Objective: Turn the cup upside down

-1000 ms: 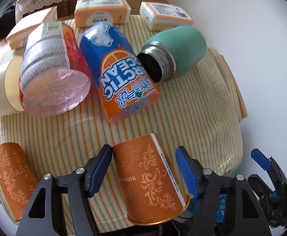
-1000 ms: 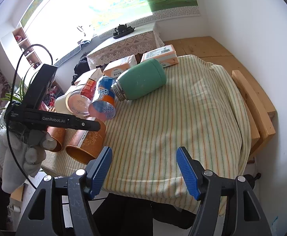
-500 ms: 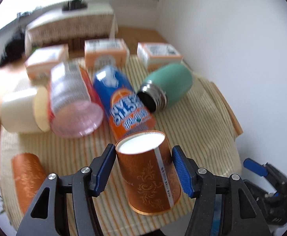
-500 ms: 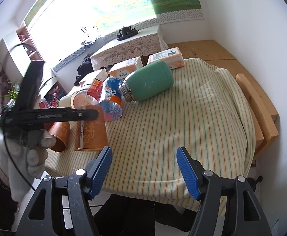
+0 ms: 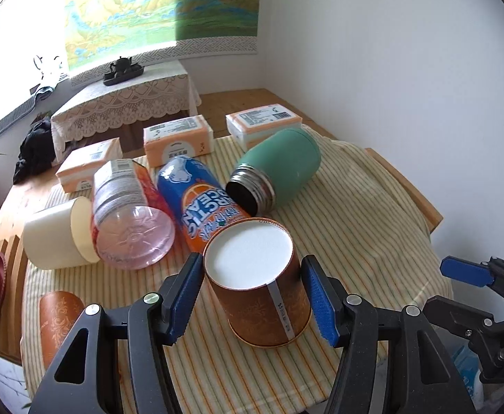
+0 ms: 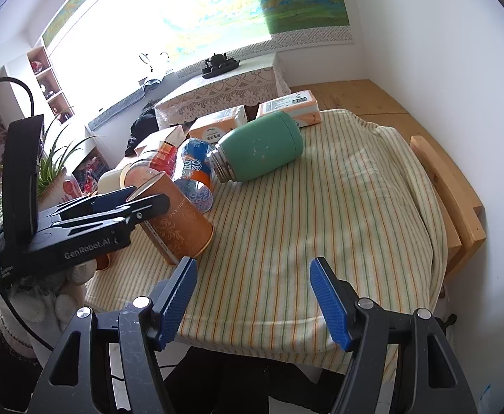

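Note:
My left gripper (image 5: 252,296) is shut on an orange paper cup (image 5: 262,296) with a floral print. The cup is nearly upside down: its white base faces up toward the camera and its open rim sits low over the striped tablecloth (image 5: 355,241), tilted. The right wrist view shows the same cup (image 6: 177,222) held tilted by the left gripper (image 6: 148,207), its rim near the cloth. My right gripper (image 6: 253,300) is open and empty above the table's front edge. A second orange cup (image 5: 60,321) lies on its side at the left.
On the cloth lie a green flask (image 5: 279,172), a blue-and-orange can (image 5: 200,203), a clear plastic jar (image 5: 127,214) and a cream cylinder (image 5: 55,238). Several tissue packs (image 5: 177,145) line the far edge. The cloth's right half (image 6: 338,207) is bare.
The left gripper closed on the cup, which lay on its side, lifted it and turned it so its base faces up. The right gripper stayed open and moved little.

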Demonstrator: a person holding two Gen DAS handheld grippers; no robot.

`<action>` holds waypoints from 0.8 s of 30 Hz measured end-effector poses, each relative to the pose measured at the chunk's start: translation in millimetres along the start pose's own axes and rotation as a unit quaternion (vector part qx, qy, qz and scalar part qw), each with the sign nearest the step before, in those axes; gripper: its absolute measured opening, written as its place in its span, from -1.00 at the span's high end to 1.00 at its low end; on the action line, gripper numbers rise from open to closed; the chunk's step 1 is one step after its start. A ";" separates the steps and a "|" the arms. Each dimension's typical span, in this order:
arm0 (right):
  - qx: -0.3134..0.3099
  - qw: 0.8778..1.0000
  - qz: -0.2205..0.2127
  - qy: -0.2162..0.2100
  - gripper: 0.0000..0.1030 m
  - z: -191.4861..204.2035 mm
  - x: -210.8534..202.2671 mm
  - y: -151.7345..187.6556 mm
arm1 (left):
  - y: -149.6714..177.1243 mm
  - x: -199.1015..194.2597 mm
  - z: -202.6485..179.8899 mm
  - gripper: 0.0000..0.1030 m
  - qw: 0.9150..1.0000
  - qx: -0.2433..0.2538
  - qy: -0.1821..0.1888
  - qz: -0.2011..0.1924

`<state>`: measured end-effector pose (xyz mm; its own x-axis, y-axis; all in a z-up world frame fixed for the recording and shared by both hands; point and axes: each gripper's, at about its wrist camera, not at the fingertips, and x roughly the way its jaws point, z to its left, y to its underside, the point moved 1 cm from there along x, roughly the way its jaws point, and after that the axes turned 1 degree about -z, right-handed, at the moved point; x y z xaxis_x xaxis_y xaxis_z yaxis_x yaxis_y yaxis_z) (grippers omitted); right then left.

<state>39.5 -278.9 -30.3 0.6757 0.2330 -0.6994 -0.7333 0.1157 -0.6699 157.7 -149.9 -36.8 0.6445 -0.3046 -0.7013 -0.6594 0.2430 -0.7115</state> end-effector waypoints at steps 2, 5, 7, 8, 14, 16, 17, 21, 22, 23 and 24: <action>0.000 1.000 -0.002 0.001 -0.25 0.0 -2.1 1.4 | 0.7 3.7 -2.9 -0.21 1.000 0.004 0.001 -0.001; -0.001 1.000 -0.005 0.005 -0.25 -0.9 -4.0 2.5 | 2.1 6.5 -4.9 -0.20 1.000 0.004 0.008 0.002; -0.003 1.000 -0.009 0.010 -0.25 -1.0 -5.1 3.0 | 3.6 9.2 -6.3 -0.21 1.000 0.006 0.016 0.010; -0.004 1.000 -0.010 0.012 -0.25 -0.8 -5.7 3.2 | 4.6 9.1 -6.4 -0.21 1.000 0.007 0.017 0.010; -0.010 0.999 -0.022 0.020 -0.25 2.2 -9.5 4.0 | 9.3 6.1 -6.4 -0.67 0.999 0.001 0.034 0.004; -0.015 0.999 -0.027 0.026 -0.25 4.0 -11.1 4.8 | 10.6 1.8 -5.9 -0.69 0.999 0.000 0.036 -0.003; -0.019 0.999 -0.030 0.033 -0.25 5.5 -12.2 5.5 | 11.6 -0.8 -4.8 -0.69 0.999 -0.002 0.036 -0.005; -0.031 0.998 -0.040 0.044 -0.25 10.6 -16.9 9.9 | 19.4 -15.3 0.0 -0.69 0.999 -0.006 0.030 -0.019; -0.034 0.997 -0.042 0.046 -0.25 12.0 -17.9 10.9 | 22.3 -20.1 2.2 -0.69 0.999 -0.007 0.028 -0.024; -0.036 0.997 -0.045 0.049 -0.25 12.6 -19.2 11.8 | 25.1 -25.0 4.6 -0.69 0.999 -0.010 0.024 -0.028; -0.039 0.997 -0.050 0.054 -0.25 14.6 -21.1 13.3 | 28.3 -30.8 7.9 -0.69 0.999 -0.013 0.020 -0.034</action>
<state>14.5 -268.2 -20.9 0.7518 0.1177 -0.6487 -0.6573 0.0558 -0.7516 122.3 -126.3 -35.7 0.6726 -0.3560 -0.6487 -0.6246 0.1970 -0.7557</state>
